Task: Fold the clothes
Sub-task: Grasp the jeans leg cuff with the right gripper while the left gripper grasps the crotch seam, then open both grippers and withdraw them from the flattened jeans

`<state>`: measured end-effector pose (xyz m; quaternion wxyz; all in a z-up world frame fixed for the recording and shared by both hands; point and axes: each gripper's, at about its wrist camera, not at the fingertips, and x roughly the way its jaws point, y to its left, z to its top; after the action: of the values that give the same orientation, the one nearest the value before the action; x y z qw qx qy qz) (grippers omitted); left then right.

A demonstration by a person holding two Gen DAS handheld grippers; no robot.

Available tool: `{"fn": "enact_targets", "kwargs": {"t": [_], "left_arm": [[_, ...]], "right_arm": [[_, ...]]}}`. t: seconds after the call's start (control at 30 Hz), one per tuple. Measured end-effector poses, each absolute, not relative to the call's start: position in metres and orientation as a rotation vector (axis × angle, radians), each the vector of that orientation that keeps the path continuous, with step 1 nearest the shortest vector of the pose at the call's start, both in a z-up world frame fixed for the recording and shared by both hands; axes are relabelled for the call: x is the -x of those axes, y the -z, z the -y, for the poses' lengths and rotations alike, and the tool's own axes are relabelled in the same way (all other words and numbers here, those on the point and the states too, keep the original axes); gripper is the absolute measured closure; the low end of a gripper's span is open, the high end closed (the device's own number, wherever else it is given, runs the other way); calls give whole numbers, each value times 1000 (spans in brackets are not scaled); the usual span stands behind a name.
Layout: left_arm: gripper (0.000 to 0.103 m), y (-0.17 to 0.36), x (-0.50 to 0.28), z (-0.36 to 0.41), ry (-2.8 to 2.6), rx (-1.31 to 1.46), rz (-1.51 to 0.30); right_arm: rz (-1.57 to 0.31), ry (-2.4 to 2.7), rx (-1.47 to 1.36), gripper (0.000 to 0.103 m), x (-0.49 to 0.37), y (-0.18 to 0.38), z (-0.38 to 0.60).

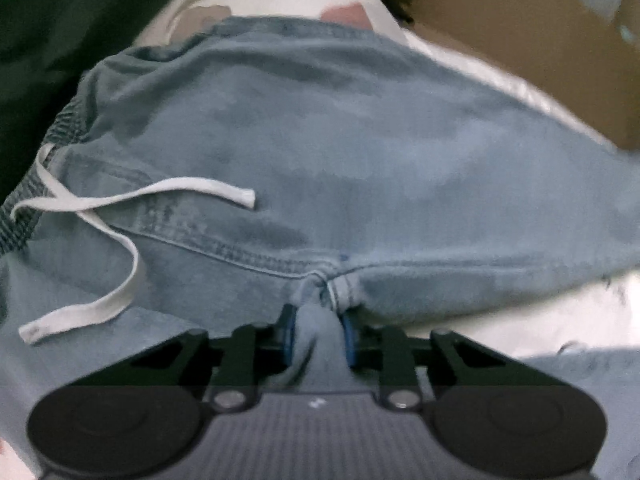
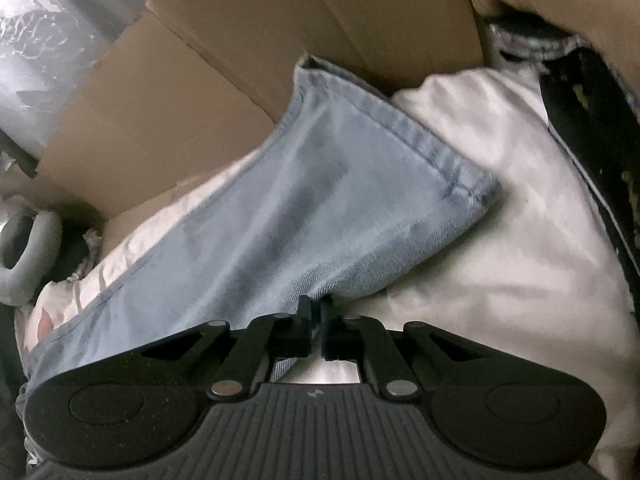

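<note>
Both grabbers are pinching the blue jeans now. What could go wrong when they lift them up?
1. The left gripper pinches only a small bunch of the jeans at the crotch seam, so the heavy denim might slip out.
2. The right gripper bites just the edge of the leg, which could also pull free.
3. The loose white drawstring may dangle and get caught in the fold.

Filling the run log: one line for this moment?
left gripper: shut on jeans | right gripper: shut on jeans | stage: gripped
</note>
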<state>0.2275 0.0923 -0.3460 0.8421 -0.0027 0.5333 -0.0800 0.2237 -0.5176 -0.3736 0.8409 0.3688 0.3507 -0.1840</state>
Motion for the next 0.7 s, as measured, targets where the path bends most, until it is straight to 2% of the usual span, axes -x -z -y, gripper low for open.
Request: {"fn": "enact_targets", "kwargs": {"t": [0.1,0.17,0.33,0.43,0.47,0.53,0.7], "left_arm": [[78,348,-226,-95,145,72,-1096],[67,356,-226,-86,143,33,-1105],[54,345,-225,-78,145,43,-1116],[51,333,-217,-88,151,108,-1097],[51,328,-215,-92,155,122,-1090],[51,317,-210,-103,156,152,-1078],[51,292,-208,-138,102,196,-1046]], "right_arm": [[-709,401,-765,101,-226,366,519],[-697,409,-752,101,-228,362,520],[-772,441,-782,98,-229,375,521],[-775,434,-791,87,-218,373,517],[-770,429,-791,78,-214,370,516],[-761,419,-781,67,-205,364,511],[-770,381,-739,66,-188,342,500]]}}
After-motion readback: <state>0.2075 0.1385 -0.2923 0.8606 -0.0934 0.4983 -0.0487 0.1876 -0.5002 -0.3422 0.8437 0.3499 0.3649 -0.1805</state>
